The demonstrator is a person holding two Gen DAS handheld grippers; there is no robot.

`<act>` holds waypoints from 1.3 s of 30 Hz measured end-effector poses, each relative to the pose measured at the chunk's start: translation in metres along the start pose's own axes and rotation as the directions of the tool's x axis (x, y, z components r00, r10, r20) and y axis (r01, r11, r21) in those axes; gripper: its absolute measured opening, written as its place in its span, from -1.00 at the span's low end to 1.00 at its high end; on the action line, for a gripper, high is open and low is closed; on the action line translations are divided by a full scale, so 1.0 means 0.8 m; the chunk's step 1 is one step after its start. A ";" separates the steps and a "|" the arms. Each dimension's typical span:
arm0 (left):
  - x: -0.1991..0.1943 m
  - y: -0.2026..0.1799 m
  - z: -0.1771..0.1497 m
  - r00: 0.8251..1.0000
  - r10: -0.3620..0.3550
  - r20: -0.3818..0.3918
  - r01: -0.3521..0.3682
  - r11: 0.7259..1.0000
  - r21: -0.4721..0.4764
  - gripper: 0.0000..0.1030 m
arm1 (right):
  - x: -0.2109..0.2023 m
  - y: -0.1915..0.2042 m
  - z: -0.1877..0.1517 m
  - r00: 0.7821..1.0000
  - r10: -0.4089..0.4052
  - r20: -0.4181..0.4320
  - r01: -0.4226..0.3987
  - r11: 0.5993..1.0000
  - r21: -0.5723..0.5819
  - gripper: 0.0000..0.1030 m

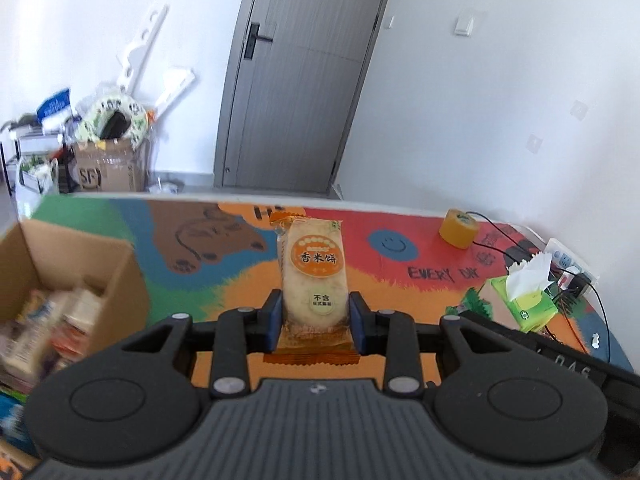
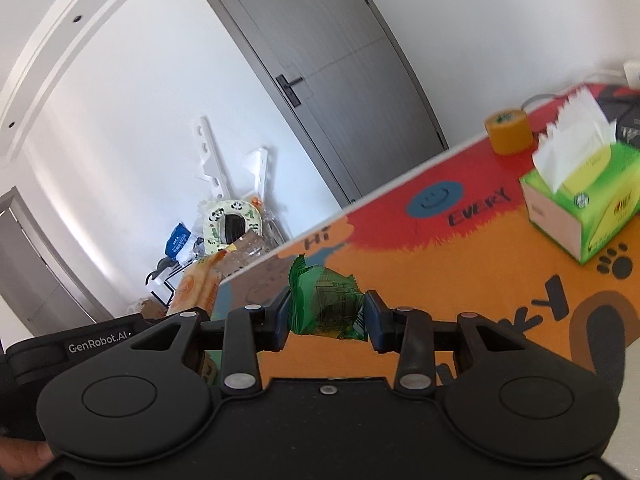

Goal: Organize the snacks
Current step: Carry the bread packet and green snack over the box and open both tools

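Both grippers carry snacks above the table [image 1: 400, 280]. The left gripper [image 1: 316, 312] pinches a rice cracker [image 1: 312, 272]; the right gripper [image 2: 326, 316] pinches a green packet [image 2: 326, 304]. Next, probably, each goes into the box [image 1: 120, 276] left of the left gripper.

We see open mat [image 1: 400, 292] ahead of both grippers. At the left, the cardboard box [image 1: 120, 276] walls off passage, its interior crowded with snack packets. At the right, the tissue box [image 1: 520, 300], the tape roll [image 1: 458, 228] farther back and trailing cables [image 1: 500, 248] obstruct the far corner.
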State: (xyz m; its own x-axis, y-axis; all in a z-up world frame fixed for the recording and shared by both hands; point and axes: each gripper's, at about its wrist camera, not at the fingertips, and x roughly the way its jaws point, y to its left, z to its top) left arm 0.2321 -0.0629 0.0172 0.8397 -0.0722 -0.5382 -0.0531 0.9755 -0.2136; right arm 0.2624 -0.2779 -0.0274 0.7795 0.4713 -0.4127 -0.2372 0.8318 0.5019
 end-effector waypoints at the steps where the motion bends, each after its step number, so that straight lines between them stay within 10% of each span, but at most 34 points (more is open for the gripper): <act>1: -0.007 0.002 0.002 1.000 0.000 0.007 0.000 1.000 0.000 -0.36 | -0.004 0.005 0.002 1.000 0.003 0.006 -0.003 1.000 -0.007 -0.26; 39: -0.048 0.192 0.015 0.993 0.116 0.031 -0.110 0.982 -0.153 -0.36 | 0.080 0.157 -0.016 0.984 0.152 -0.097 -0.163 0.979 -0.123 -0.26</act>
State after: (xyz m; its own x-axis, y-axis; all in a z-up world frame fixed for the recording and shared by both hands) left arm 0.1979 0.0924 0.0147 0.8441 0.0480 -0.5340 -0.2271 0.9343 -0.2749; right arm 0.2751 -0.1392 -0.0007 0.6742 0.6183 -0.4039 -0.4304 0.7734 0.4655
